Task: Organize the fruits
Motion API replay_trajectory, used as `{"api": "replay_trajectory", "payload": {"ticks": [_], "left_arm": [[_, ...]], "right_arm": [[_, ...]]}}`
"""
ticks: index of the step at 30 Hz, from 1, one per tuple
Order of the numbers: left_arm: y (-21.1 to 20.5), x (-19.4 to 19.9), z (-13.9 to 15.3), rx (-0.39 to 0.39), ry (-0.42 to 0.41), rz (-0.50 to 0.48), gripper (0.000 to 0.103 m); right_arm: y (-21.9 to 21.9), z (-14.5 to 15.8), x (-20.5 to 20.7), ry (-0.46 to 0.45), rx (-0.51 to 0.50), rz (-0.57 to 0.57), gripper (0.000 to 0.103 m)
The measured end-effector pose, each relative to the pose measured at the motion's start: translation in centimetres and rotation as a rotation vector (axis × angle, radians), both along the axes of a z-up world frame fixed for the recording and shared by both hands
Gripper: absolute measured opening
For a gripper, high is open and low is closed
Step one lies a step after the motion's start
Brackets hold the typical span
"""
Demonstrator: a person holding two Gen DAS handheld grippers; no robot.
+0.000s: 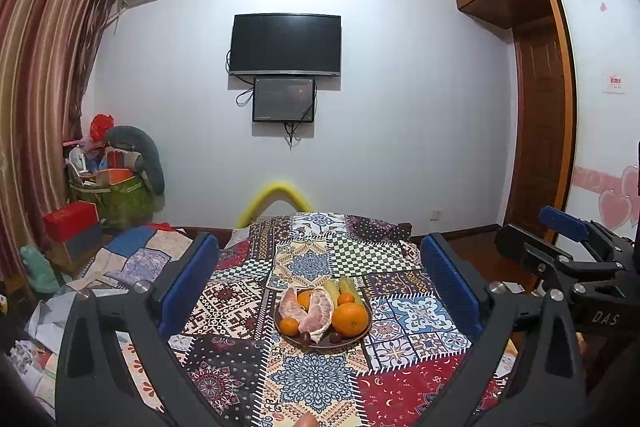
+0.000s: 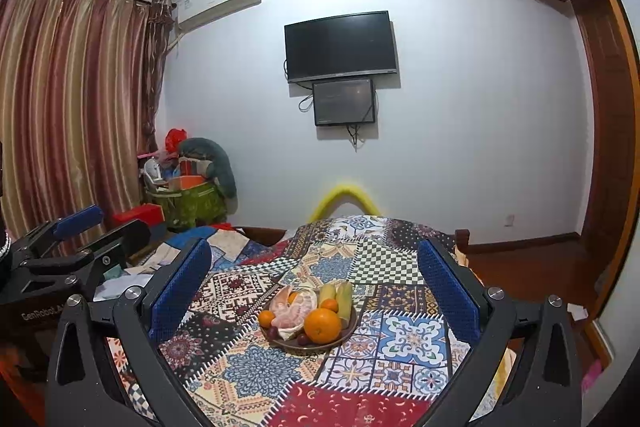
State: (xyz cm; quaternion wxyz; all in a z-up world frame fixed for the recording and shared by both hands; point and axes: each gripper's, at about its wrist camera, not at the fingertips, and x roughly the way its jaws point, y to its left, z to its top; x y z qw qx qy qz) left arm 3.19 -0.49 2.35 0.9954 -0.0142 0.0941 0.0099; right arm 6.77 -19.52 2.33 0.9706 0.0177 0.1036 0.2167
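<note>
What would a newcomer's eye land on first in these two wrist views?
Probably the plate of fruit in the middle of the patchwork tablecloth, with its large orange and peeled pomelo. Next, the dark wall-mounted television straight ahead, and both open grippers, left and right, framing the plate.

Patchwork-covered table (image 1: 320, 383), perhaps a bed, fruit plate (image 1: 360, 338)

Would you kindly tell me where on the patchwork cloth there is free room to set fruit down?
Bare cloth lies in front of the plate, and beyond it toward the far edge. The plate itself is crowded with fruit.
</note>
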Motion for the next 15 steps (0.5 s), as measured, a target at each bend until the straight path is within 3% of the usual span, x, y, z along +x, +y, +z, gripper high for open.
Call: {"api": "replay_trajectory", "payload": {"ticks": [15], "left_arm": [[-0.05, 0.15, -0.04, -0.005, 0.011, -0.008, 0.102]], "right_arm": [[0.0, -0.01, 0.01, 0.002, 0.009, -0.003, 0.103]]}}
